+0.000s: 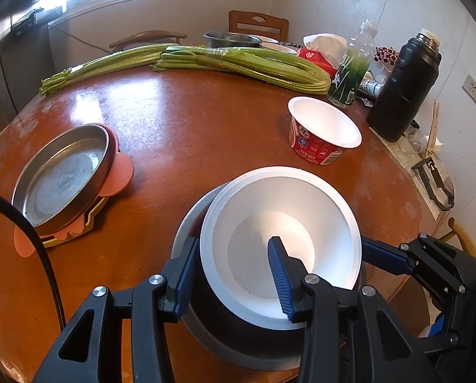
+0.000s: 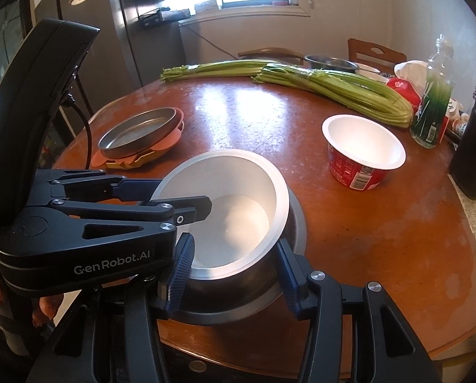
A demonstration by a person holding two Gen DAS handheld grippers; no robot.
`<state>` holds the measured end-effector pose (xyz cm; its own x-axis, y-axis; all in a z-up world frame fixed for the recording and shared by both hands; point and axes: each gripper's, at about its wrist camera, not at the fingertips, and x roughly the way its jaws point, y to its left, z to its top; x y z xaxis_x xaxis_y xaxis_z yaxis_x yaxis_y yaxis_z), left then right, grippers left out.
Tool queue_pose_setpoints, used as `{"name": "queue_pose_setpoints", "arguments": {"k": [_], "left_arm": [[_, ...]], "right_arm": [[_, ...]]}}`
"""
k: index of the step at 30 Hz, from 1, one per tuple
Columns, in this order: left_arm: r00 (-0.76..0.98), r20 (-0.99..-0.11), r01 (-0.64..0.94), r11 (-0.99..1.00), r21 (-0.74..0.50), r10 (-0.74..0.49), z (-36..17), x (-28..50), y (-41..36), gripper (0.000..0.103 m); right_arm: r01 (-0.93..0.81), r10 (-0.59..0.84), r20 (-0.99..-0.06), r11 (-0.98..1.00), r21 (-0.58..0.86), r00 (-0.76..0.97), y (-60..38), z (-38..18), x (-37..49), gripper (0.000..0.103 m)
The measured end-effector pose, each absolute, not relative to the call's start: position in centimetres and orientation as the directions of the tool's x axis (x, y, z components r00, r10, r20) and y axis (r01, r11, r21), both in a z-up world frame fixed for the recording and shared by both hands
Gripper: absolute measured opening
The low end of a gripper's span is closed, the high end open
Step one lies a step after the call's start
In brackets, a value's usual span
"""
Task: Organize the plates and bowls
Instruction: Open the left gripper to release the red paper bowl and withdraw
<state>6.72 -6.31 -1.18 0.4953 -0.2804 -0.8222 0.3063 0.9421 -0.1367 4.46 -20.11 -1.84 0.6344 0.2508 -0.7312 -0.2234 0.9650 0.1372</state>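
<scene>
Holding the white round paper bowl inside the grey metal bowl, we are near the front edge of the round brown wooden table. Our left gripper pinches the white bowl's rim, one finger inside. Our right gripper is closed narrow around both bowls' walls. We think this stack is nearly done. The red paper cup bowl by the right edge waits alone. The flat metal plate sits on pink and yellow plates by the left edge. The middle has lots of room.
</scene>
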Motion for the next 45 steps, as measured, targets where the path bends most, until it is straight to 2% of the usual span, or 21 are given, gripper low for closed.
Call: {"name": "queue_pose_setpoints", "arguments": {"k": [45], "left_arm": [[0.546, -0.794, 0.303, 0.947, -0.108, -0.265, 0.7, 6.4, -6.3, 0.046]], "right_arm": [[-0.196, 0.236, -0.690, 0.971, 0.138, 0.685, -21.6, -0.6, 4.7, 0.053]]}}
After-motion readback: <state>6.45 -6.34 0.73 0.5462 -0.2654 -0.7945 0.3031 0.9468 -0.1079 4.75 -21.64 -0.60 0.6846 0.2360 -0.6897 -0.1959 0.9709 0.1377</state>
